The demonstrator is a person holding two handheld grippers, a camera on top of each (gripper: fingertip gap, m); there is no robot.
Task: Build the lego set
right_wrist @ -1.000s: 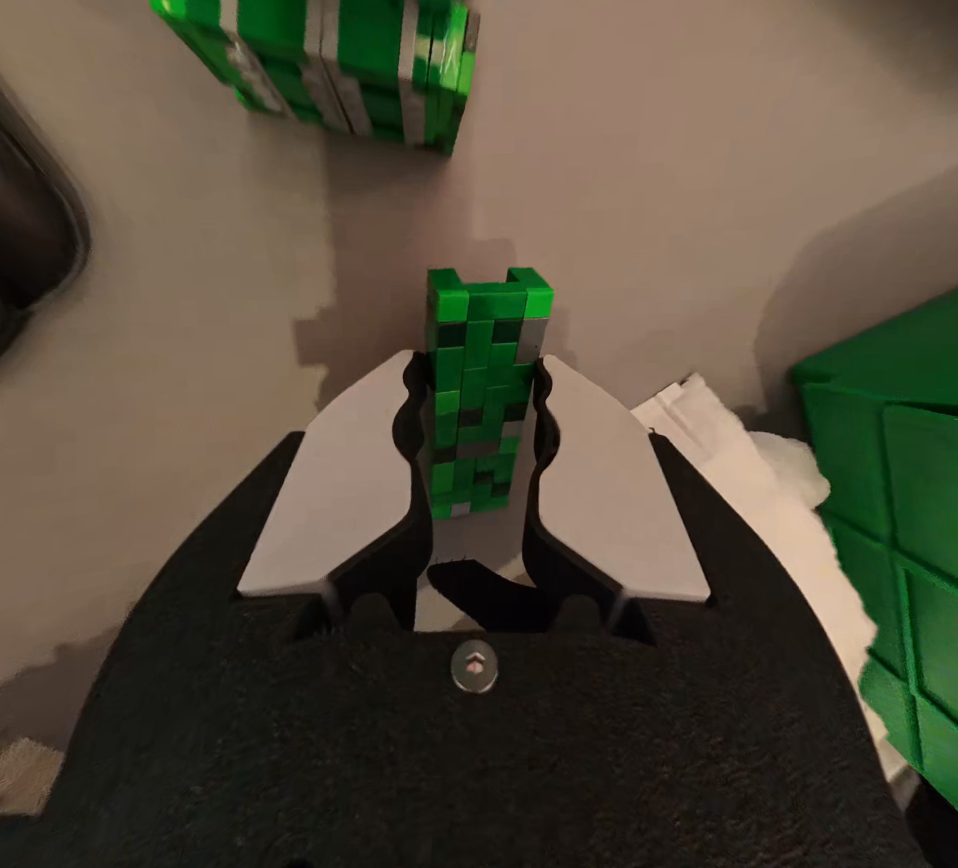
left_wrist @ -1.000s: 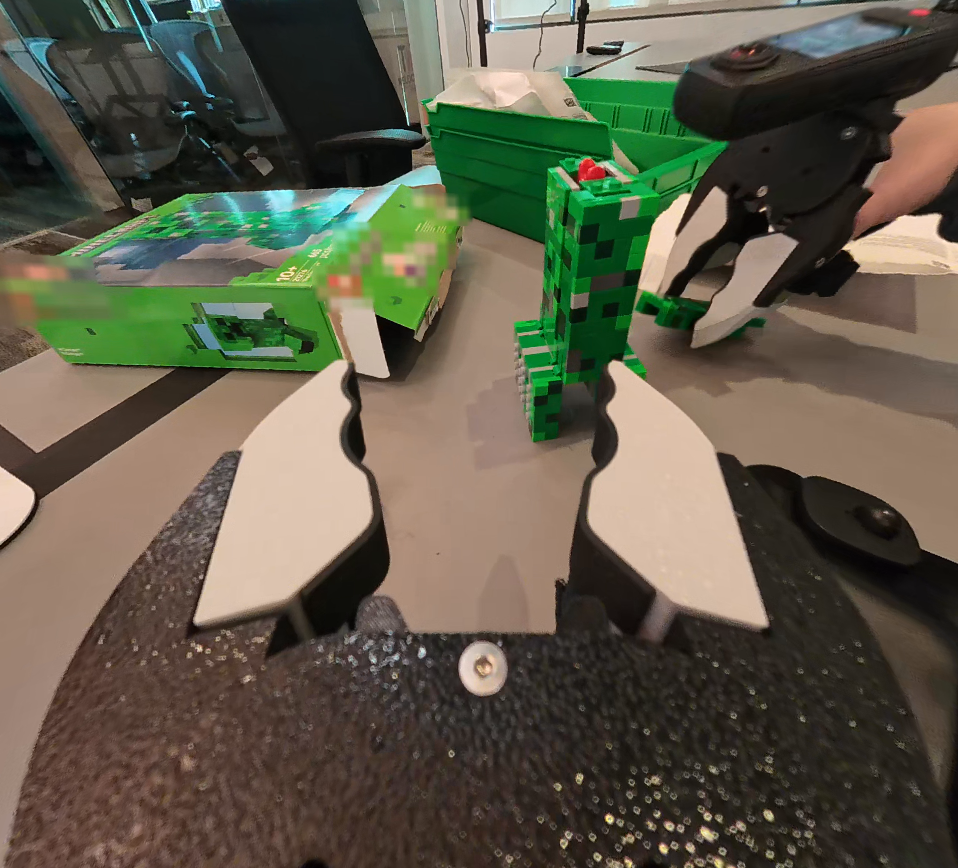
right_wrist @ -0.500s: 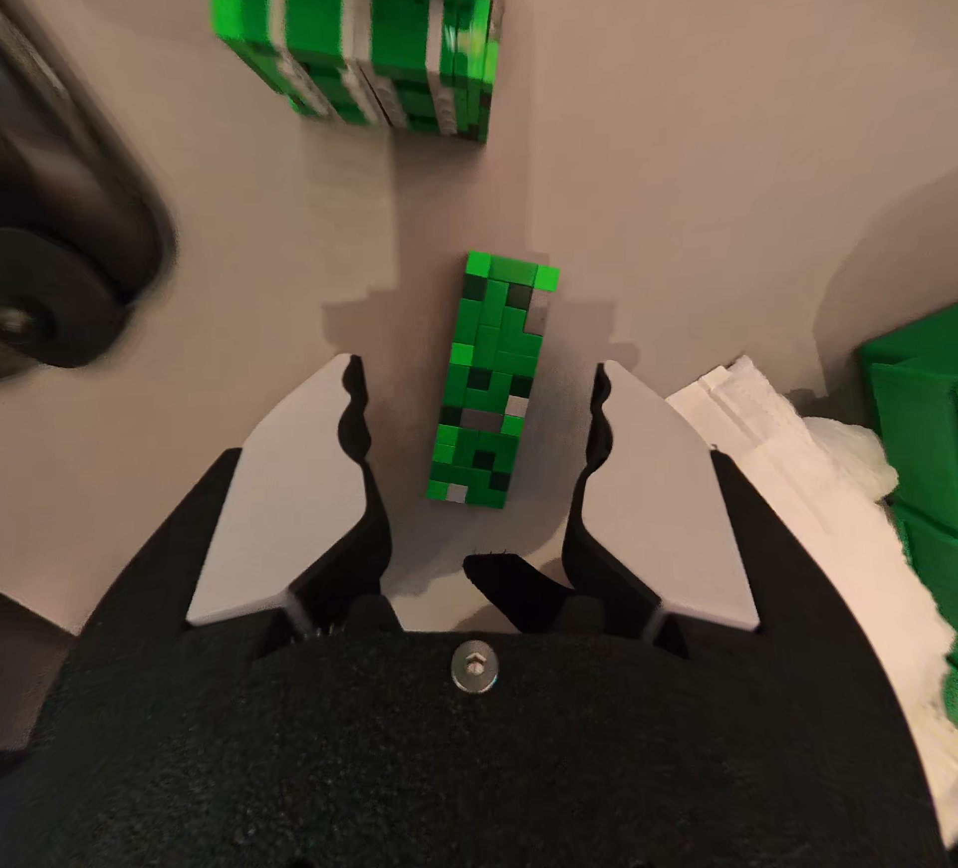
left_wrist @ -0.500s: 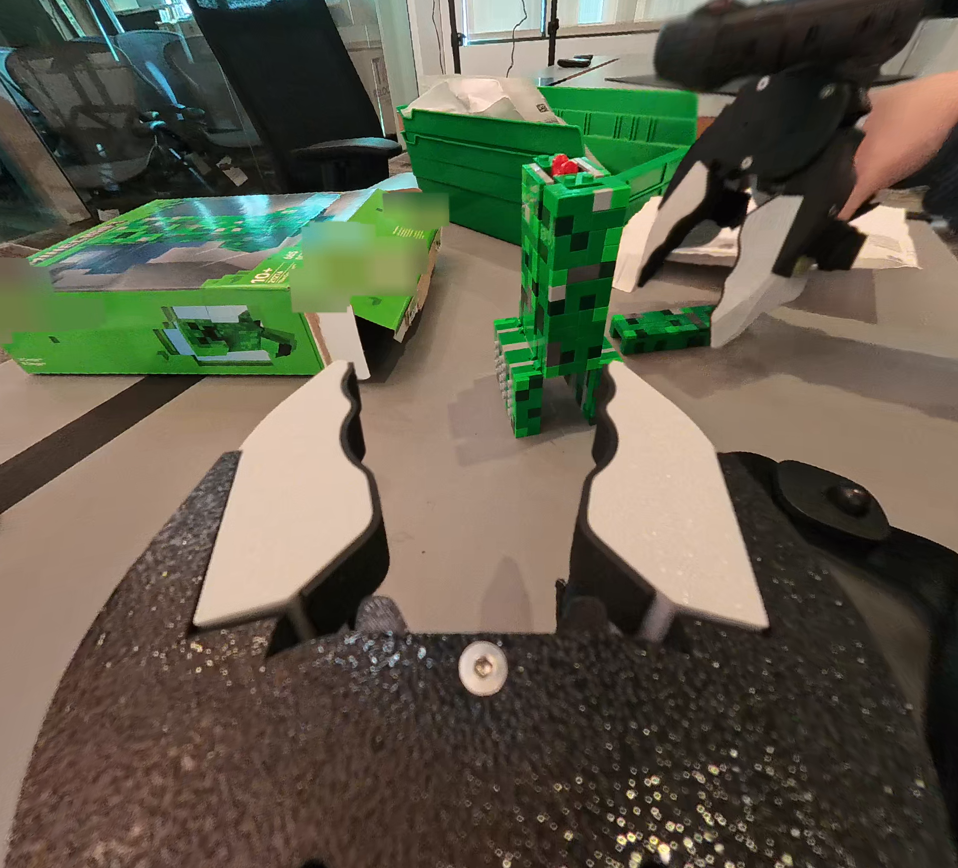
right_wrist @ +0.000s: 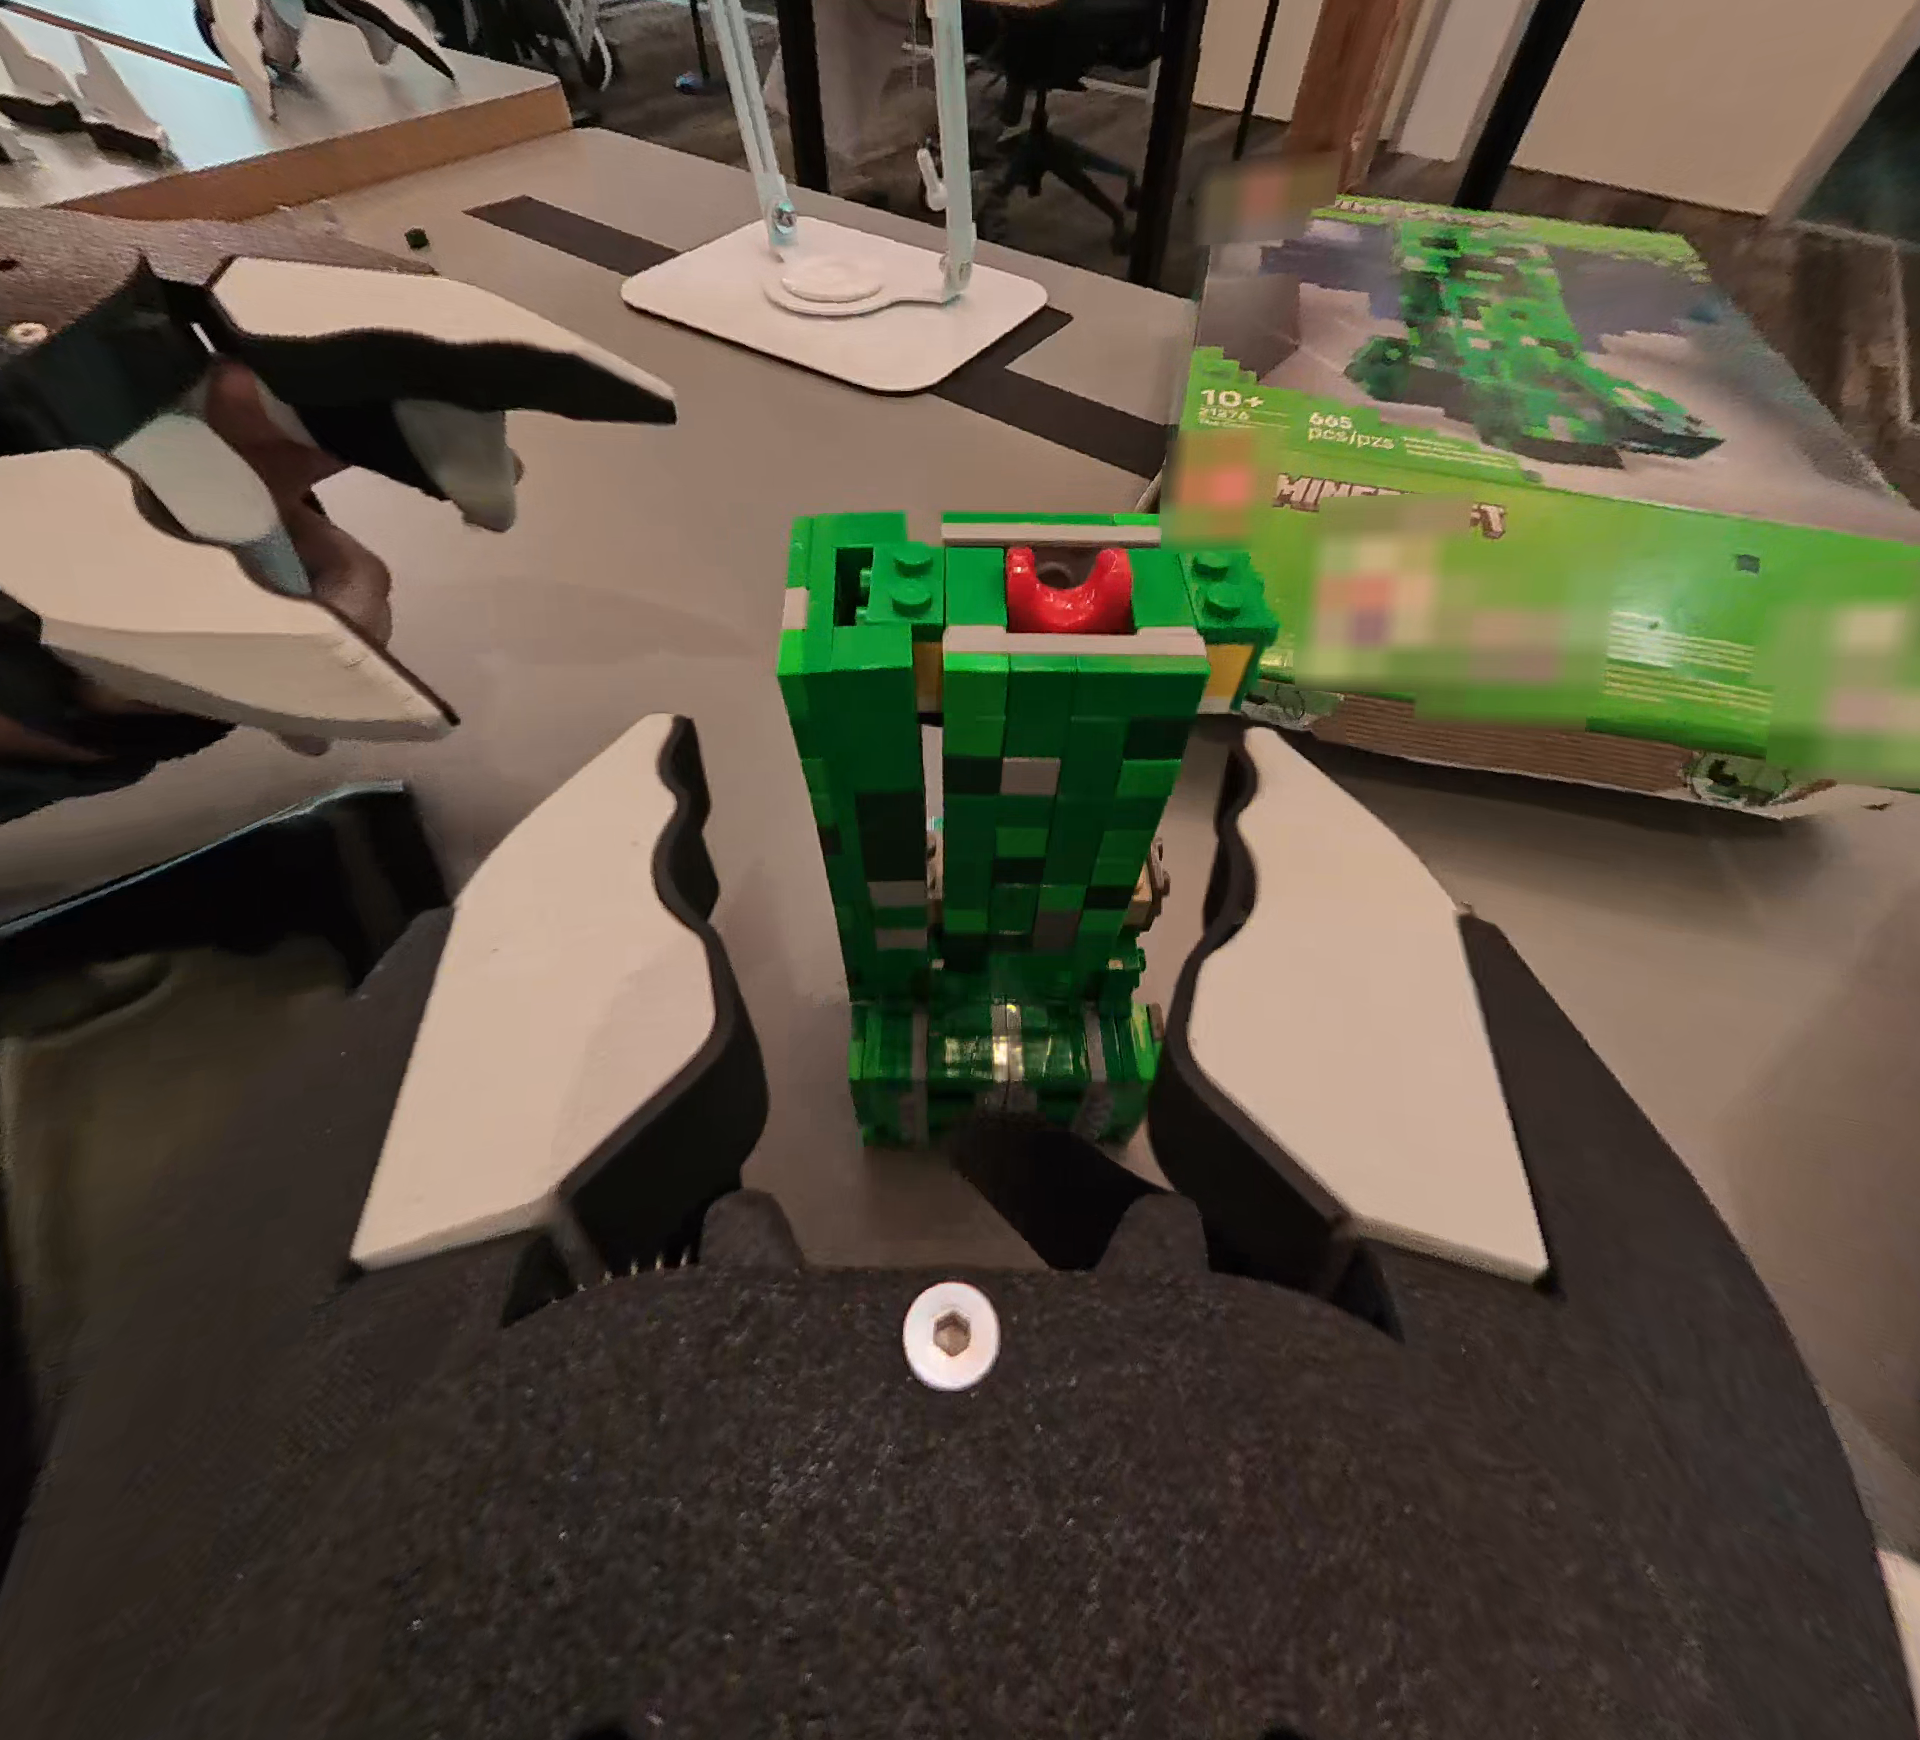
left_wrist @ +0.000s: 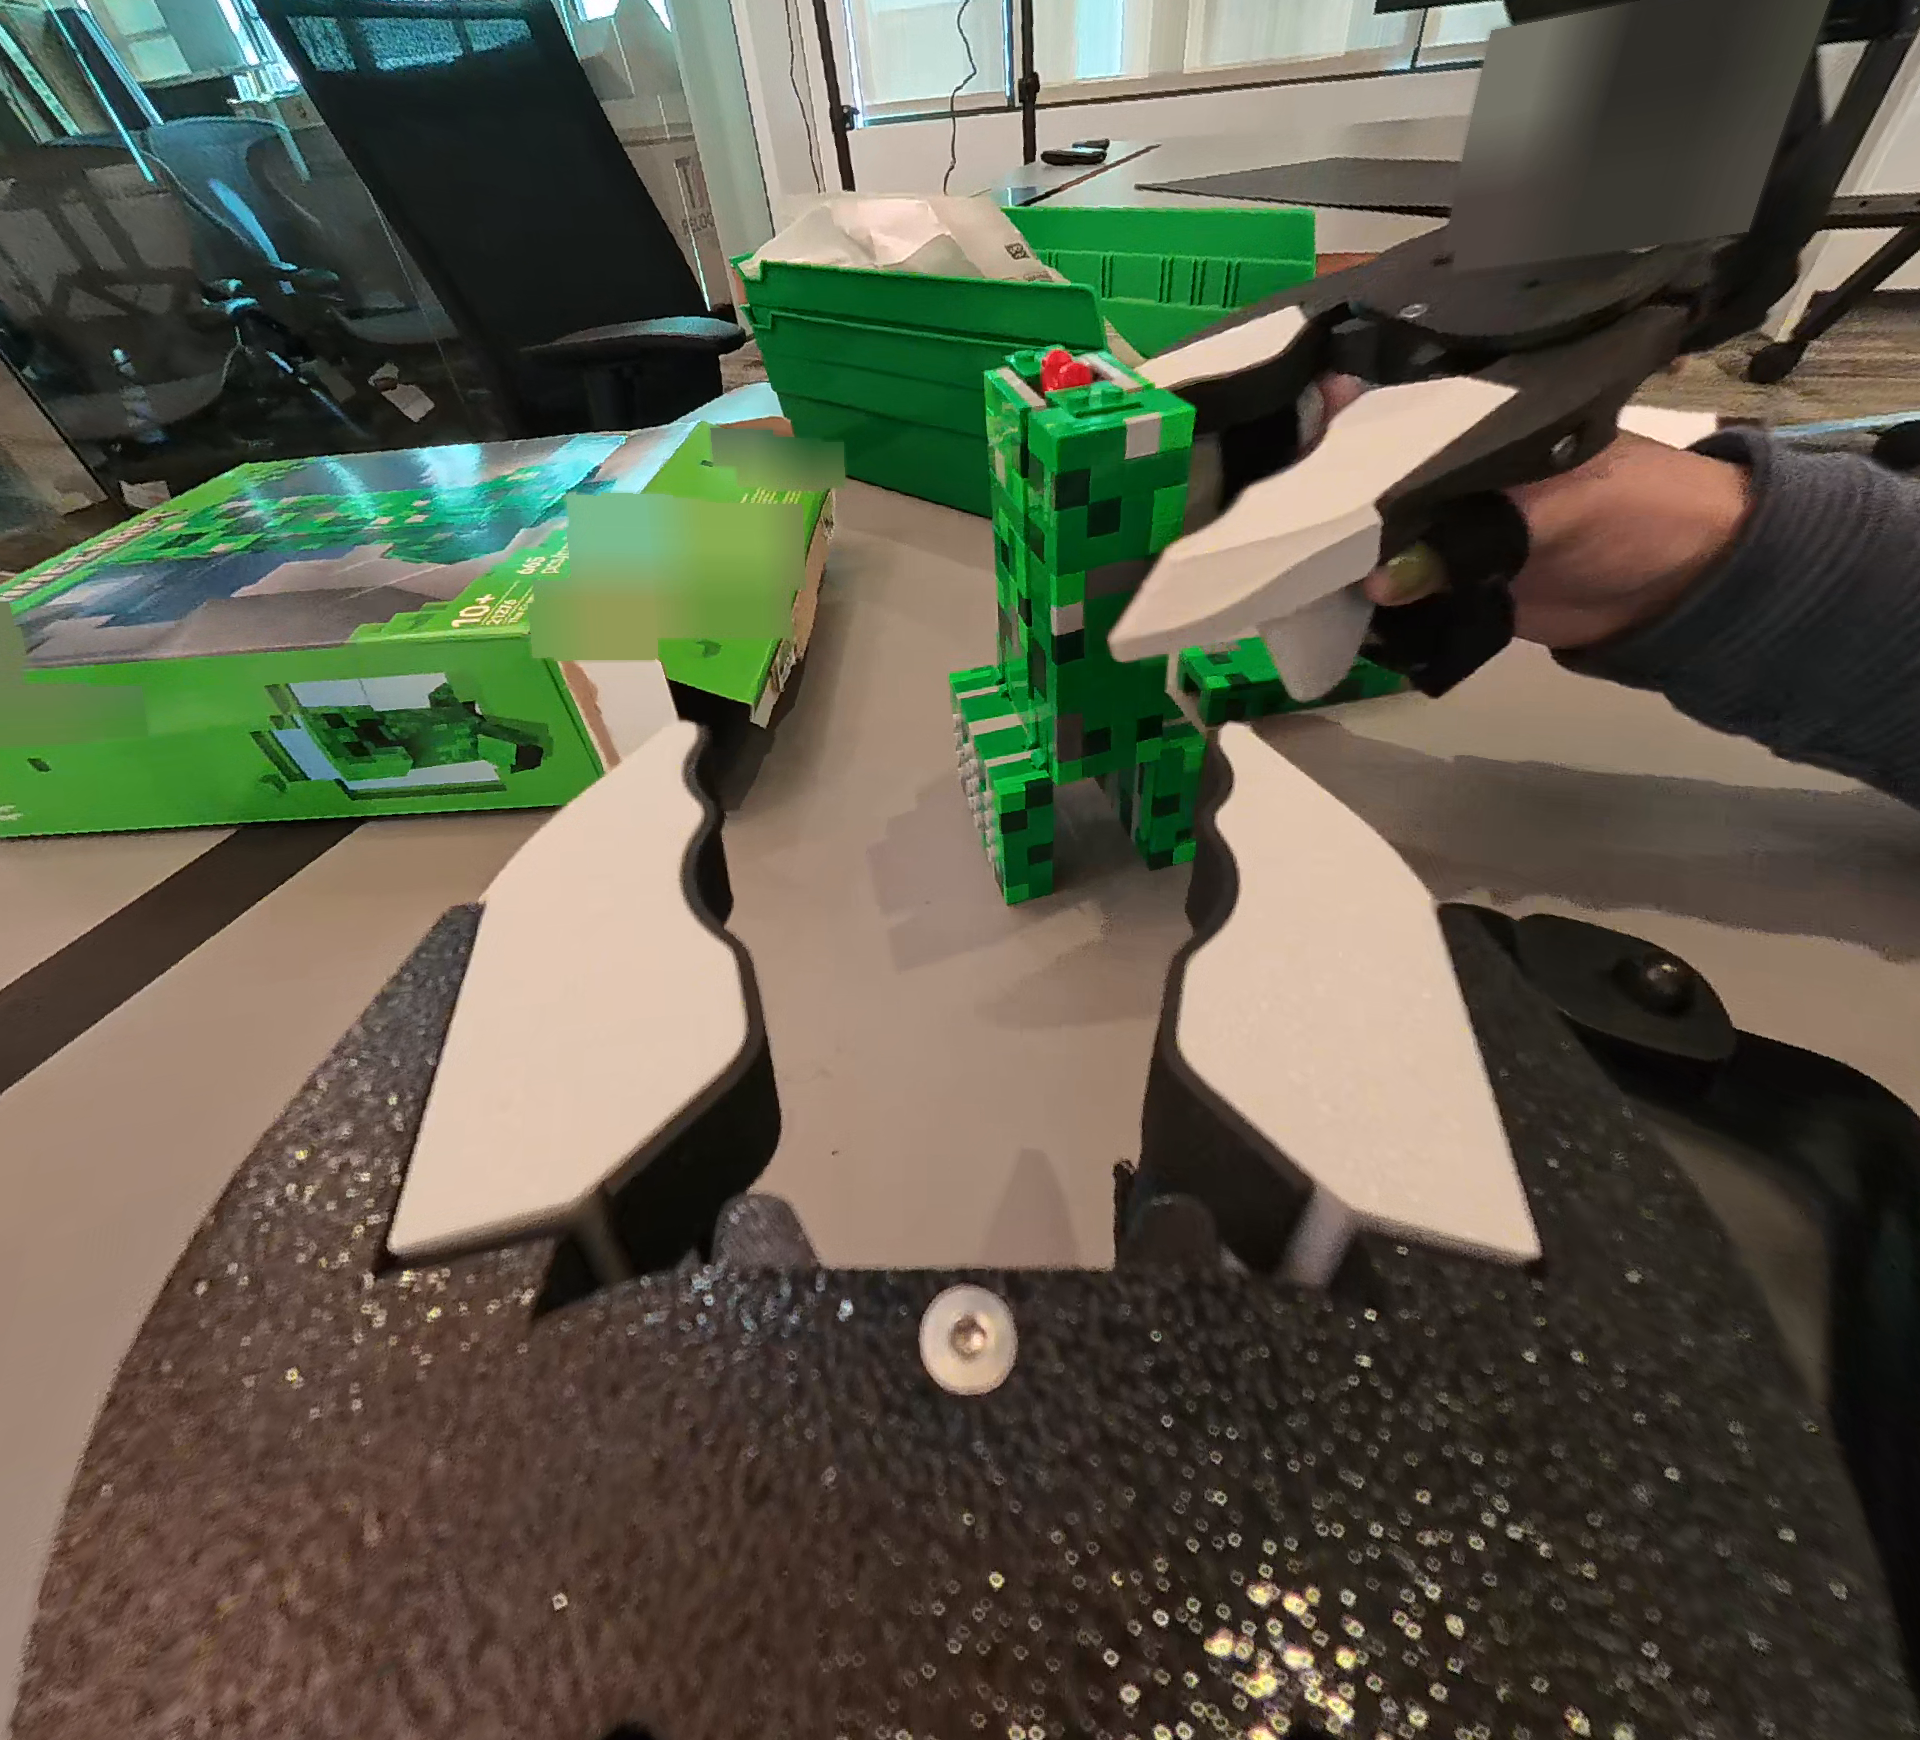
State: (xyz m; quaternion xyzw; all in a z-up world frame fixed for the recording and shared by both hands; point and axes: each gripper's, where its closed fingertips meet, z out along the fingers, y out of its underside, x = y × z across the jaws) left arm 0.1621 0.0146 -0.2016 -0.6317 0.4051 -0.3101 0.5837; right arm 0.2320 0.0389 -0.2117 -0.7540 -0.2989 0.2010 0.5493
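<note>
The green lego figure (left_wrist: 1086, 620) stands upright on the grey tabletop (left_wrist: 935, 1015), with a red piece (right_wrist: 1067, 589) sitting in a recess at its top. The left hand-held gripper (left_wrist: 961, 817) has its fingers spread wide and holds nothing; the figure stands just beyond its fingertips, nearer to the right one. The right hand-held gripper (right_wrist: 961, 817) is also spread wide and empty, and in its own view the figure stands between the two fingers without touching either. From the left side, this gripper reaches in from the right, with its near finger (left_wrist: 1257, 547) crossing in front of the upper body of the figure. Behind that finger a small green lego block (left_wrist: 1236, 682) lies flat on the tabletop, just right of the figure and partly hidden. A person's hand (left_wrist: 1600, 547) holds the right gripper. To the left of the figure lies the green set box (left_wrist: 312, 651) with one end flap open. Far behind the figure stand green plastic bins (left_wrist: 935, 360) with white paper inside. A white stand base (right_wrist: 831, 308) rests on the far part of the tabletop, and a black office chair (left_wrist: 488, 184) stands beyond the box.
</note>
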